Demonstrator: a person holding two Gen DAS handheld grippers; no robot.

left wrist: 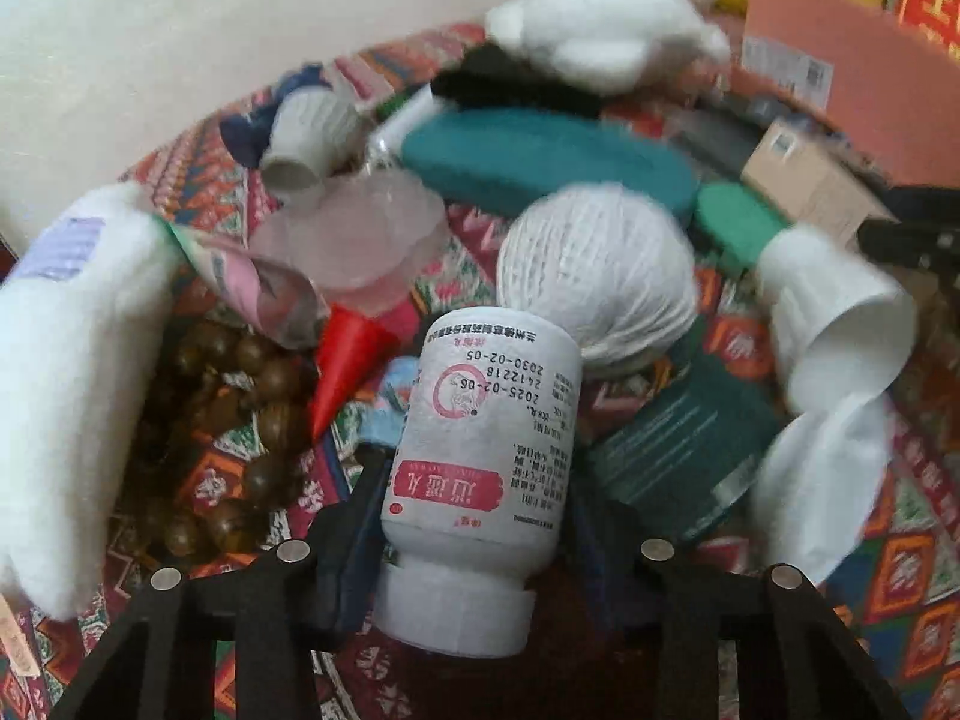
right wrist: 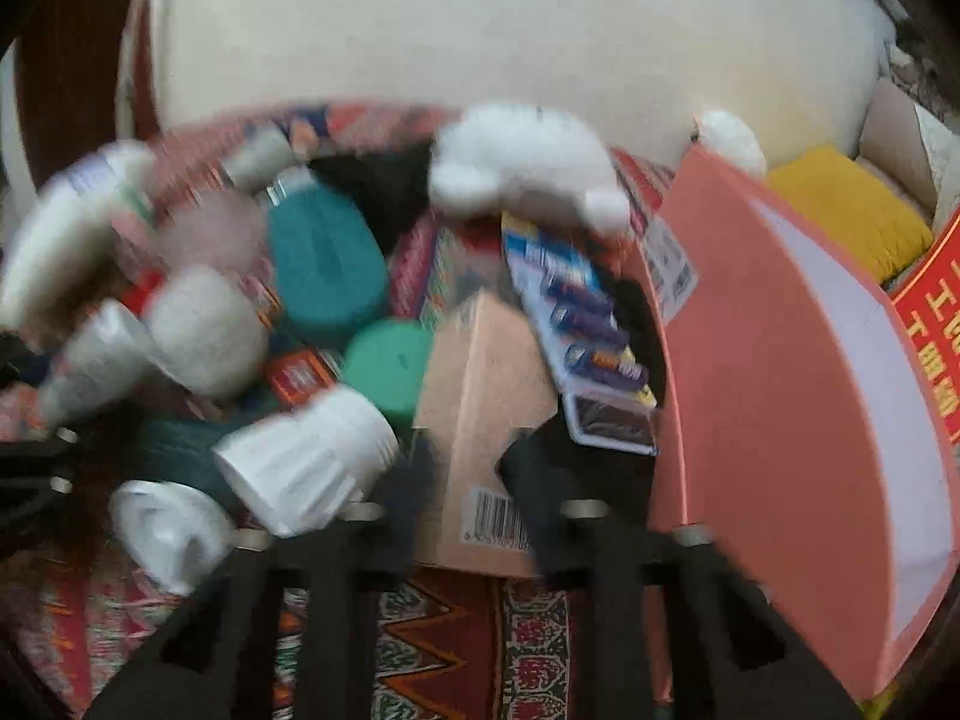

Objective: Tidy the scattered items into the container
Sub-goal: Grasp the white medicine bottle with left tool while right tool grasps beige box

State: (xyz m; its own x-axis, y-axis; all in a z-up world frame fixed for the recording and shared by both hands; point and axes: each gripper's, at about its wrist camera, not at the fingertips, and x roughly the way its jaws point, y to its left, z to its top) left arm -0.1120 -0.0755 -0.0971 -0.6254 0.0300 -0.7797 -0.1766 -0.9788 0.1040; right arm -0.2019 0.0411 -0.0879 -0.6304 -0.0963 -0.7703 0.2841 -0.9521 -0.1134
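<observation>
- Left gripper [left wrist: 474,516] clamps my white medicine bottle [left wrist: 480,450], long axis running away from me, cap nearest.
- Right gripper [right wrist: 462,474] clamps the tan carton [right wrist: 480,396], just left of the pink box [right wrist: 798,396], nearer it.

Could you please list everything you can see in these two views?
pill bottle: one, white, between the left fingers
small carton: one, tan, between the right fingers
string ball: one, white, behind the pill bottle
oval case: one, teal, middle of the cloth
paper cup: one, white, on its side, right
red cone: one, left of the bottle
wooden beads: many, brown, left
battery pack: one, blue, beside the box
pink box: one, far right
plush toy: one, white, rear
patterned cloth: one, red, underneath
left gripper: shut
right gripper: shut
</observation>
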